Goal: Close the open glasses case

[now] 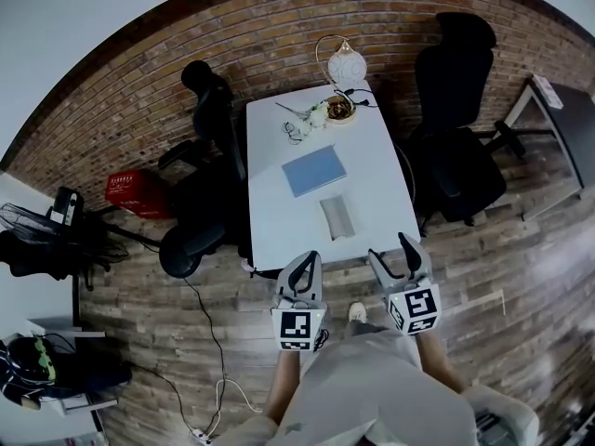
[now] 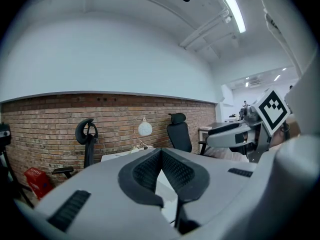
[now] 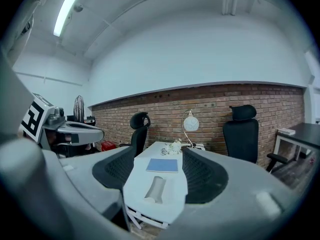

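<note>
1. A white table (image 1: 274, 147) is set against a brick wall; the open glasses case (image 1: 337, 216) is laid near its front edge, long axis pointing away.
2. The case is framed between the parted, empty jaws of the right gripper (image 1: 392, 249); the left gripper (image 1: 305, 264) is held pinched together, empty.

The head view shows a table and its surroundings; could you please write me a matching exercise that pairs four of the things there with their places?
Things:
1. glasses case
2. blue notebook
3. globe lamp
4. red crate

Places:
A. at the far end of the white table
B. on the floor, left of the table
C. on the table, nearest its near edge
D. around the middle of the table

Pairs: 1-C, 2-D, 3-A, 4-B.
</note>
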The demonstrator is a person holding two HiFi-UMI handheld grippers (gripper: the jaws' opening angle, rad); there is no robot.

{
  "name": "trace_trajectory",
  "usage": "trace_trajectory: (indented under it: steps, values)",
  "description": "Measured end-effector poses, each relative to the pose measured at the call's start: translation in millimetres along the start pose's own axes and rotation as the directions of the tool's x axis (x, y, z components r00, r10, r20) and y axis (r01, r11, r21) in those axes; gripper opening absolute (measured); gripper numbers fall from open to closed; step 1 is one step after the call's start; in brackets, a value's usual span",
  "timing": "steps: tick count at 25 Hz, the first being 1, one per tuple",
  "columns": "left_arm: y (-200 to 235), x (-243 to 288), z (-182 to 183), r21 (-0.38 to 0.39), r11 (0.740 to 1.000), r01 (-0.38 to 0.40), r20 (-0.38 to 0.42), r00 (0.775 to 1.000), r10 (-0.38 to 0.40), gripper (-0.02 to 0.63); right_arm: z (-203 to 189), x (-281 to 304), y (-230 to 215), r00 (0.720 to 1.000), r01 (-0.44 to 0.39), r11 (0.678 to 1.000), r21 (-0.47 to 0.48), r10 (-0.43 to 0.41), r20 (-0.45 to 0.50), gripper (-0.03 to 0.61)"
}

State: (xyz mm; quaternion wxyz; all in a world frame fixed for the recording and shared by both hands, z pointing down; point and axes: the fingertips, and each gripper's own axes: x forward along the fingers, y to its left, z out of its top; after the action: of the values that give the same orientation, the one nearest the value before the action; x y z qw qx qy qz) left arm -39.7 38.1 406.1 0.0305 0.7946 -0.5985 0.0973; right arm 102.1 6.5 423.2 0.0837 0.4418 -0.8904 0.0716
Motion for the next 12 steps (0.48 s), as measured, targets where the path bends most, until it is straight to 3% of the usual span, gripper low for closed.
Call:
trace_trajectory:
  steps: [12]
  values:
    - [3, 39, 13, 0.014, 0.998, -0.064, 0.003, 0.998, 0.064, 0.003, 12, 35, -32, 0.998, -0.062, 0.998, -0.008, 0.062, 0.01, 0.302]
